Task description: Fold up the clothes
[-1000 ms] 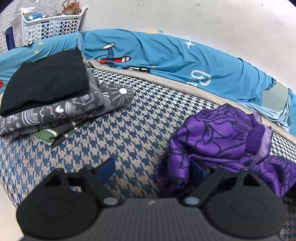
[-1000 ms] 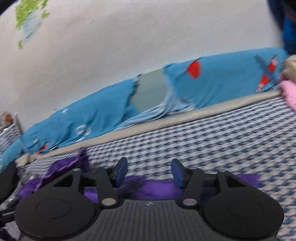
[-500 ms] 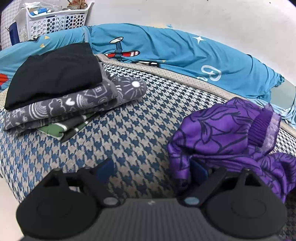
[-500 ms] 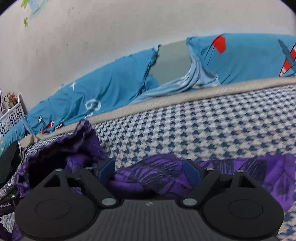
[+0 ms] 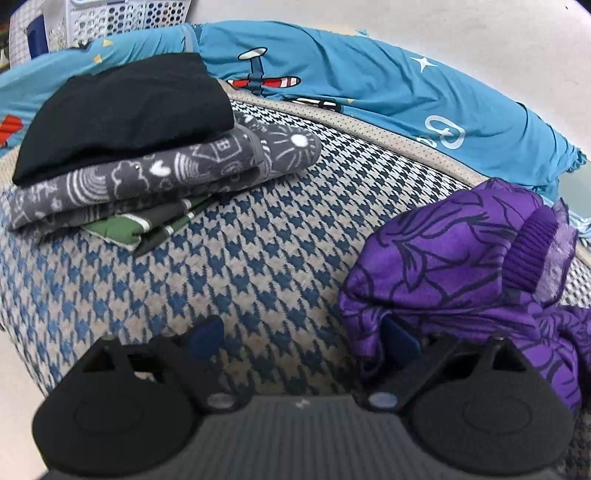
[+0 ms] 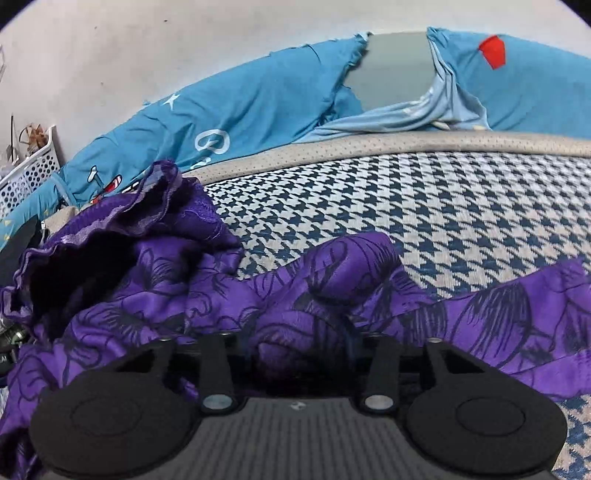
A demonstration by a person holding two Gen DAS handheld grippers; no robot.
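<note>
Covering most of both views, the bed (image 5: 266,266) wears a blue and cream houndstooth cover with a beige mesh border along its far edge. Behind that border lies a long blue pillow (image 5: 388,92) printed with aeroplanes and stars, set against a pale wall.

On the right of the left wrist view, near the camera, the crumpled purple garment (image 5: 461,266) with a dark flower print is heaped on the cover; in the right wrist view it (image 6: 332,288) spreads across the near part of the bed, one ruffled opening gaping at the far left.

At the far left of the left wrist view sits a stack of folded clothes (image 5: 147,147): a black piece on top, a grey patterned one below it, and a green striped one at the bottom. A white perforated basket (image 5: 110,18) stands beyond the pillow in the far left corner.

The left tool (image 5: 303,339) is spread wide and widening; its right finger (image 5: 400,338) is tucked against the garment's near edge, its left finger is over bare cover, and no cloth is pinched. The right tool (image 6: 295,343) is drawing together with purple cloth bunched between its fingers, whose tips are buried in the fabric.
</note>
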